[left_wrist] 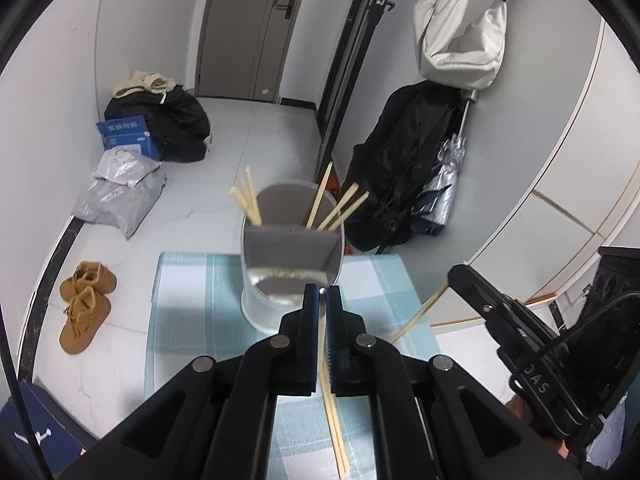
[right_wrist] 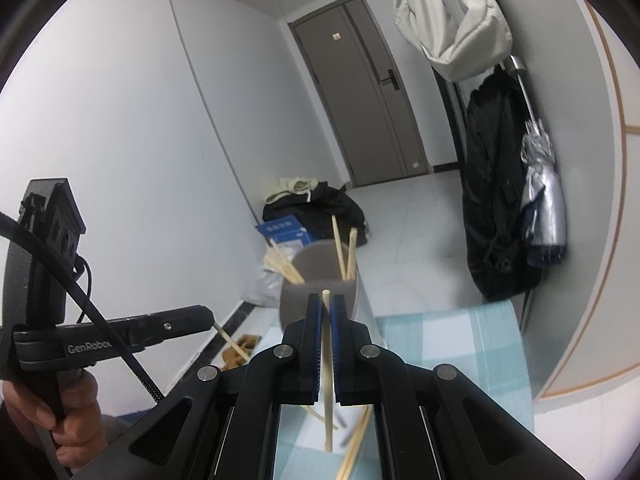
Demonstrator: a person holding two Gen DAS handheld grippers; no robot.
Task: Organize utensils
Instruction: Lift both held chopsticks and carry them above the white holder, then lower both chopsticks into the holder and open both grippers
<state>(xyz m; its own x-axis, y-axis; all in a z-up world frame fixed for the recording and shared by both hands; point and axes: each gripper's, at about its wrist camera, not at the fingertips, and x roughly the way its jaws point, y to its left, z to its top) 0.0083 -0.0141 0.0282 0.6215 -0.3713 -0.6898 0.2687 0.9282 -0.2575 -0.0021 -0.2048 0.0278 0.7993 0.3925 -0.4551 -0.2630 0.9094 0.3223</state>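
The left tongs (left_wrist: pixel 322 292) fill the bottom of their own view, jaws clenched on a single chopstick (left_wrist: pixel 323 364) that runs back between the pads toward the camera. The right tongs (right_wrist: pixel 327 300) are likewise clenched on a chopstick of their own (right_wrist: pixel 327 372), its blunt tip poking up just past the fingertips.

Just ahead of both tongs stands the holder (left_wrist: pixel 256 304), a pale round cup with a divider across it, set on a blue checked cloth (left_wrist: pixel 192 312). Several chopsticks (left_wrist: pixel 248 200) already lean out of its far compartments, some to the left, some to the right; the near compartment looks free. Below the right tongs a few loose chopsticks (right_wrist: pixel 352 452) lie on the cloth, waiting their turn.

A chopstick is light, stiff and smooth, so it will probably pivot or slide in a loose grip. A hold near the middle, as both tongs seem to have, should keep it from swinging; a hold too near one end would let the long part droop.

For the drop, the leaning sticks are the likely obstacle: a tip coming in low could knock them or catch on the divider or rim. The cup looks light and might tip if pushed. The two tongs are close beside each other, so one at a time seems wiser.

Beyond the holder, well apart, are boots (left_wrist: pixel 84 304), bags (left_wrist: pixel 120 196) and a hanging coat (left_wrist: pixel 408 168) on the floor and wall.
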